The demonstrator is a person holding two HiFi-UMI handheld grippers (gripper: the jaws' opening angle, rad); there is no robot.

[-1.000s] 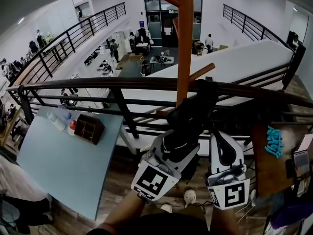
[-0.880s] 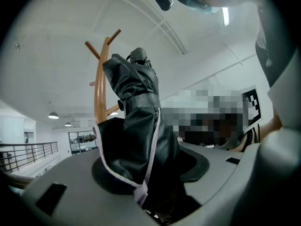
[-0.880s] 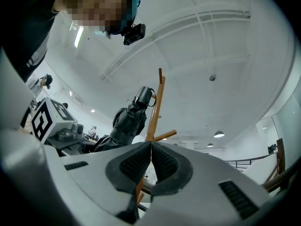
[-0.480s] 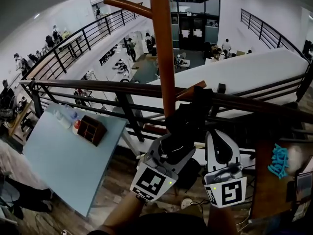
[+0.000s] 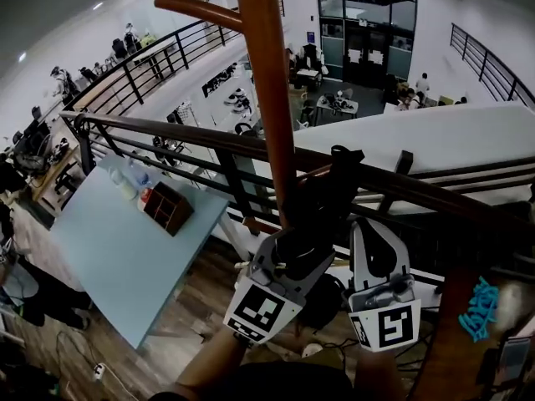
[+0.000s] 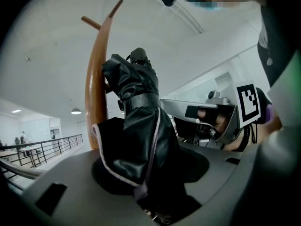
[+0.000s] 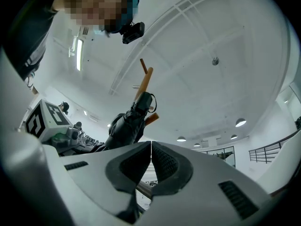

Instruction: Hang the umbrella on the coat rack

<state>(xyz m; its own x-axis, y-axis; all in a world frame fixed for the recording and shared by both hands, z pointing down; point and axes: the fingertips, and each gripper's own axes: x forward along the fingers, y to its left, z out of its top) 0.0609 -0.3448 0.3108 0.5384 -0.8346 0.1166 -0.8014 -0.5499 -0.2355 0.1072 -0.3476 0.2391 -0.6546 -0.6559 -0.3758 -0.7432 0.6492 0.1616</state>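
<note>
The folded black umbrella (image 5: 324, 197) points up and away, close to the right side of the brown wooden coat rack pole (image 5: 261, 98). A bare peg (image 5: 199, 10) sticks out left near the pole's top. My left gripper (image 5: 303, 242) is shut on the umbrella's lower part. In the left gripper view the umbrella (image 6: 134, 126) fills the space between the jaws of the left gripper (image 6: 141, 175), with the coat rack pole (image 6: 96, 98) just behind it. My right gripper (image 5: 373, 230) is beside it on the right, apart from the umbrella. The right gripper (image 7: 151, 149) is shut with nothing between its pads; the umbrella (image 7: 129, 124) shows beyond.
A black metal railing (image 5: 192, 136) runs across just behind the rack, with an open hall and people far below. A light blue table (image 5: 117, 249) with a brown box (image 5: 170, 209) is at the left. A wooden surface (image 5: 447, 341) with a turquoise object (image 5: 482, 307) is at the right.
The pole has shifted left in the head view and stands larger. Both grippers and the umbrella now sit nearer to it, the umbrella's top just right of the pole.
</note>
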